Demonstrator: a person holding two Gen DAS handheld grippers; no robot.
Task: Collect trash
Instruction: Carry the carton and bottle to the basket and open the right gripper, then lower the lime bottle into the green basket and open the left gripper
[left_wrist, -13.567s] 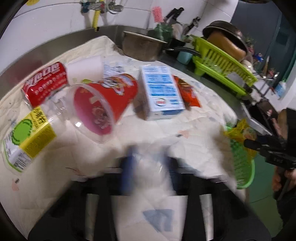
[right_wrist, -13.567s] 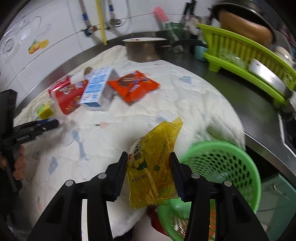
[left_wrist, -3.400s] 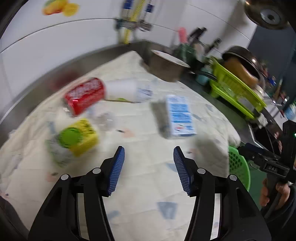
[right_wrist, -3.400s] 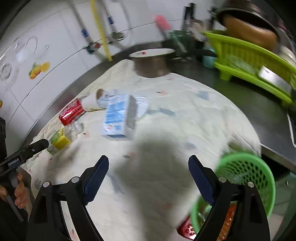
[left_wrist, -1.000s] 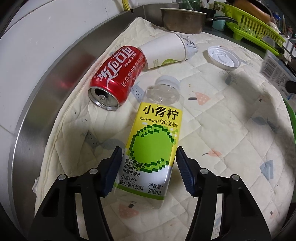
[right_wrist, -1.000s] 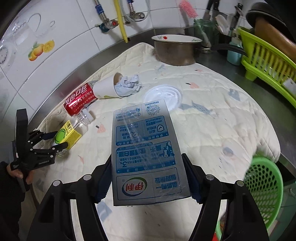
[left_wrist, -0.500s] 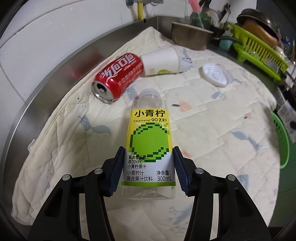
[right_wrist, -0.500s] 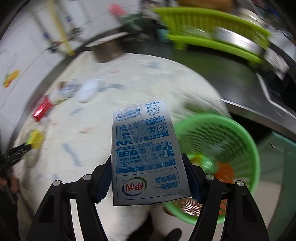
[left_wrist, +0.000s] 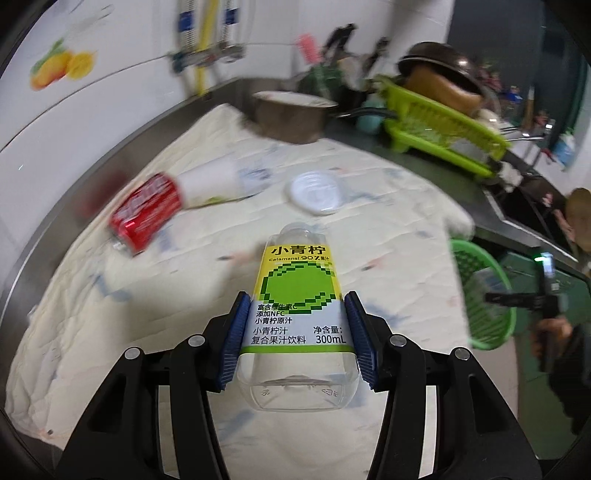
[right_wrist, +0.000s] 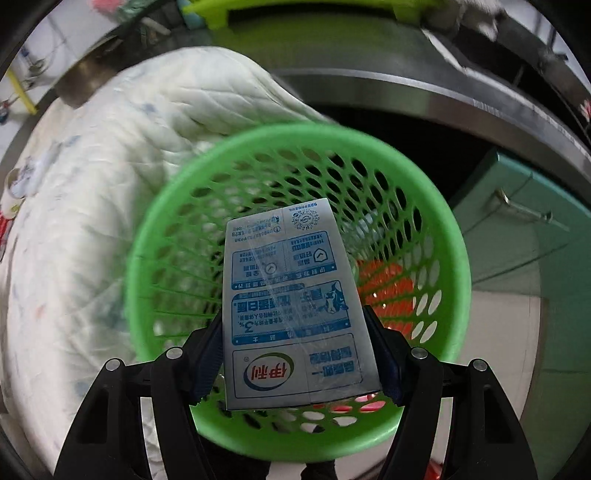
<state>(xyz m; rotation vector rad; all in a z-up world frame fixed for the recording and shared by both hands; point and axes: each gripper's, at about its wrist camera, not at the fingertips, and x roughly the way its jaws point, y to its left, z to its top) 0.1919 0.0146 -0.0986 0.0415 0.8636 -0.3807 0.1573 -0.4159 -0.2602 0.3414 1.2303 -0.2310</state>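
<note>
1. The right gripper (right_wrist: 299, 354) is clenching the blue-and-white milk carton (right_wrist: 295, 306), which has now come from above the quilt to hang over the green basket (right_wrist: 177, 192).
2. The left gripper (left_wrist: 298, 339) is gripping the lime juice bottle (left_wrist: 297, 295), now lifted off the quilted cloth (left_wrist: 147, 295).
3. The Coca-Cola can (left_wrist: 146, 210), paper cup (left_wrist: 210, 182) and white lid (left_wrist: 316, 192) are still waiting.

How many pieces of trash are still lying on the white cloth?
3: a red can on the left, a paper cup right beside it, and a white lid near the middle. The bottle is already in the left claw. Blur may hide small bits.
</note>
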